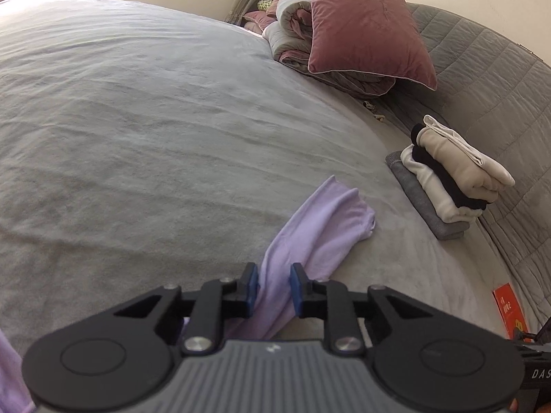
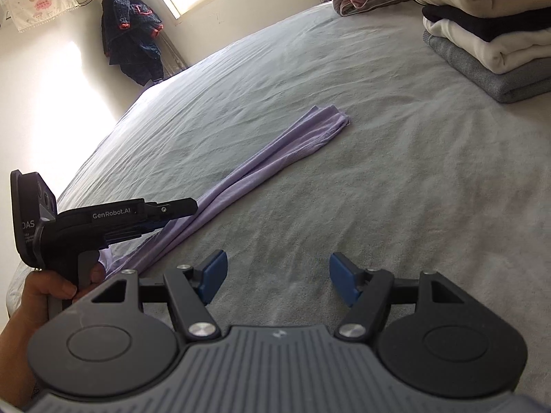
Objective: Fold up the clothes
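Note:
A lilac garment (image 1: 320, 227) lies bunched into a long narrow strip on the grey bed sheet (image 1: 137, 120). My left gripper (image 1: 274, 287) is shut on the near end of this strip, with the cloth filling the gap between its blue pads (image 1: 253, 285). The right wrist view shows the left gripper (image 2: 182, 211) from the side, clamped on the lilac garment (image 2: 275, 158) and held by a person's hand (image 2: 44, 292). My right gripper (image 2: 278, 277) stands open over bare sheet (image 2: 378, 189), to the right of the strip, with nothing between its fingers.
A stack of folded clothes (image 1: 451, 179) (image 2: 489, 34) sits at the right, beside the quilted headboard (image 1: 499, 96). A pink pillow (image 1: 365, 24) leans on a rolled quilt (image 1: 292, 34). A red packet (image 1: 509, 309) lies at the bed's edge. A dark jacket (image 2: 132, 34) hangs by the window.

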A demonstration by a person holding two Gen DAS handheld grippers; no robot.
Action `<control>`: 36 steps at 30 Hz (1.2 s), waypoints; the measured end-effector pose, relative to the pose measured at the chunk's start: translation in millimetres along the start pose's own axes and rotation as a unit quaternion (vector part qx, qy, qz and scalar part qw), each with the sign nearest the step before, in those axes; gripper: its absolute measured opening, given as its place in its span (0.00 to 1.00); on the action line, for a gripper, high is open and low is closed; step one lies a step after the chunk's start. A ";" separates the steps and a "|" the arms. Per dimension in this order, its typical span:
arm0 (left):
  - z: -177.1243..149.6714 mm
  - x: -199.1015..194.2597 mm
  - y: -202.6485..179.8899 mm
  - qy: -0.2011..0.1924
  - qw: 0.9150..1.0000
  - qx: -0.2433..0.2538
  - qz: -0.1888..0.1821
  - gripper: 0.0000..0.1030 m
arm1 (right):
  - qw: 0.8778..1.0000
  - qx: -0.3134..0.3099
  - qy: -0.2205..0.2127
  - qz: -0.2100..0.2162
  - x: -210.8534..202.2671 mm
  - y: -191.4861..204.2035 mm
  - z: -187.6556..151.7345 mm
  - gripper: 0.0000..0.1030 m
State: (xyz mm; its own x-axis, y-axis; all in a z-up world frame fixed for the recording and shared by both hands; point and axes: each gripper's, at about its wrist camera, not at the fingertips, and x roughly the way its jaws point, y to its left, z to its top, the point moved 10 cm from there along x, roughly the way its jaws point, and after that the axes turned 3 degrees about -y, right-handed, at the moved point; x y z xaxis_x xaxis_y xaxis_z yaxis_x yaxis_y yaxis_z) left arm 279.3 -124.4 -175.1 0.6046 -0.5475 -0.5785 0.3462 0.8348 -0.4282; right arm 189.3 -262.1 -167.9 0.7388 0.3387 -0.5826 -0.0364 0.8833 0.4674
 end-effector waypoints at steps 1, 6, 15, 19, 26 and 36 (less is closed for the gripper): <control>-0.4 -0.9 -2.2 -0.002 1.000 0.002 0.001 0.08 | 1.000 0.004 -0.001 -0.001 -0.4 -1.6 1.0 0.68; 0.2 -18.3 -20.4 -0.020 0.999 0.026 -0.010 0.05 | 1.000 0.028 -0.009 0.003 -6.4 -9.9 3.7 0.68; -33.2 -69.6 -68.8 -0.019 0.993 0.104 -0.055 0.05 | 0.992 0.117 -0.015 0.036 -15.7 -25.3 4.0 0.68; -70.6 -80.5 -77.4 0.016 0.989 0.135 -0.066 0.05 | 0.989 0.141 -0.018 0.043 -20.0 -27.8 4.7 0.68; -90.8 -76.4 -66.1 0.042 0.989 0.128 -0.059 0.27 | 0.988 0.143 -0.017 0.051 -22.6 -15.2 0.8 0.68; -67.6 -32.6 -66.0 0.028 0.998 0.042 -0.042 0.43 | 0.988 0.145 -0.011 0.057 -14.6 -4.2 4.0 0.68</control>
State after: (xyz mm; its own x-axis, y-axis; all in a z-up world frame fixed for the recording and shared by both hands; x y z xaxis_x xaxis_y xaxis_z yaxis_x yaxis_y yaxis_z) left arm 188.3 -165.6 -174.8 0.5318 -0.6155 -0.5817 0.4543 0.7870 -0.4175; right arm 181.4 -272.1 -158.7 0.7559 0.4203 -0.5020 0.0718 0.7090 0.7016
